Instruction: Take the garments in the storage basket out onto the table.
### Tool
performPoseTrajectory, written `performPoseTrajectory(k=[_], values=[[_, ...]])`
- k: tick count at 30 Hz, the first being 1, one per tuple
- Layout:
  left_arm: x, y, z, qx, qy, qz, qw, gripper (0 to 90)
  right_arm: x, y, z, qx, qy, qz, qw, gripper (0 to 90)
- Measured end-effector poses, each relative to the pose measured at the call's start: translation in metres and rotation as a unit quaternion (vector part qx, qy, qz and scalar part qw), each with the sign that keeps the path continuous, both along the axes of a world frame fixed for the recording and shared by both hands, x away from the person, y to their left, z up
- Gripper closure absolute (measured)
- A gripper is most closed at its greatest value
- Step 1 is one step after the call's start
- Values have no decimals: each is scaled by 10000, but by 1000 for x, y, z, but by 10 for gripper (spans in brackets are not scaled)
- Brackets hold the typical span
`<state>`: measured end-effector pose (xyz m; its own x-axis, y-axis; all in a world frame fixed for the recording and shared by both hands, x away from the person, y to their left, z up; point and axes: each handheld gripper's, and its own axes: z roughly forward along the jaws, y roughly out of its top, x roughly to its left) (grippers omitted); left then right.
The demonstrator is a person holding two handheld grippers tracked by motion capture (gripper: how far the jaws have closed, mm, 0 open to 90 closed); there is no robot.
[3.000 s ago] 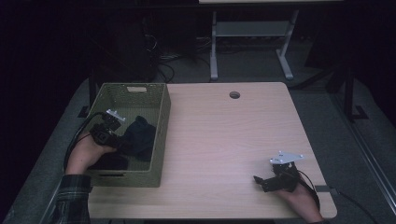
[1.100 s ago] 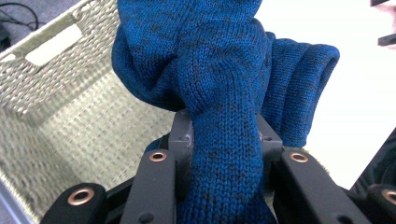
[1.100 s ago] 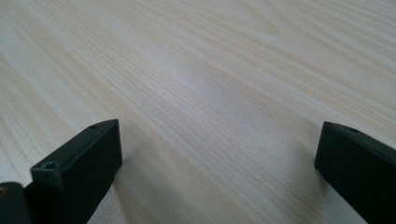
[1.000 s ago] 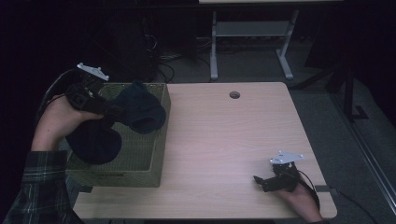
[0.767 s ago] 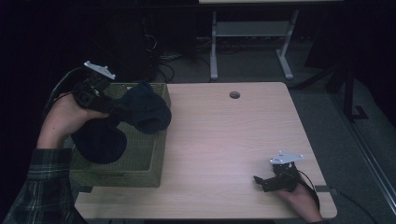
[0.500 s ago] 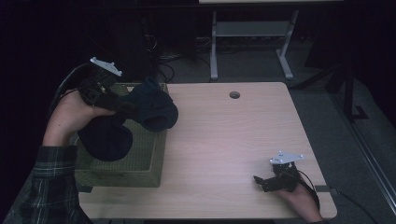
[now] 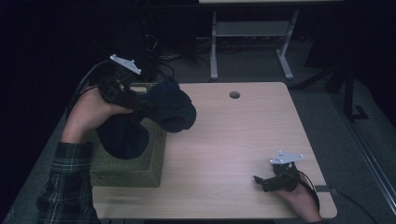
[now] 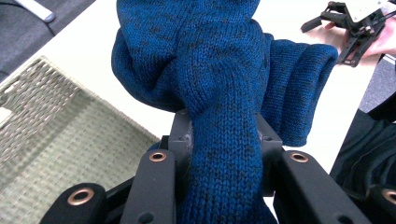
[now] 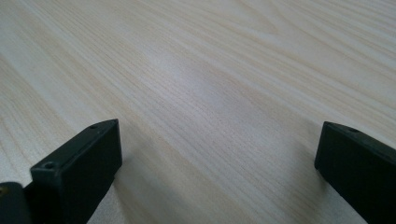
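Observation:
A dark blue knitted garment (image 7: 163, 109) hangs in the air over the right rim of the green woven basket (image 7: 135, 165) at the table's left. My left gripper (image 7: 140, 100) is shut on a bunched fold of that blue knit (image 8: 219, 116), and the cloth droops on both sides of the jaws. Part of it dangles over the basket and part reaches out above the wooden table (image 7: 233, 140). My right gripper (image 7: 261, 182) rests low at the table's front right corner. Its two black jaws stand wide apart with bare wood (image 9: 215, 112) between them.
The basket's woven bottom (image 8: 56, 135) lies under the garment. A round cable hole (image 7: 234, 94) sits near the table's far edge. Behind the table stands a white desk frame (image 7: 252, 32) on a dark floor. The other hand with its gripper (image 8: 355, 23) lies across the table.
My left gripper has lifted the blue garment out of the basket and carried it rightward over the basket's rim toward the table. The right gripper has stayed still.

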<state>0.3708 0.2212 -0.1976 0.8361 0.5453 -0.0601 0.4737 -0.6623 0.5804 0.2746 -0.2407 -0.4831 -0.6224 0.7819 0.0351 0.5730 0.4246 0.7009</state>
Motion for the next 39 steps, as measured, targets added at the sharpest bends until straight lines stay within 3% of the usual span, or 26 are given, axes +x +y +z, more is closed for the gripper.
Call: performPoseTrajectory(k=[22,39], values=[[11,-68,-15,49,128,-486,9987,676,0,0,0,37,13,-33,10000,4],[11,-118,-31,-106,155,-765,9969,677,0,0,0,22,-7,-21,10000,4]])
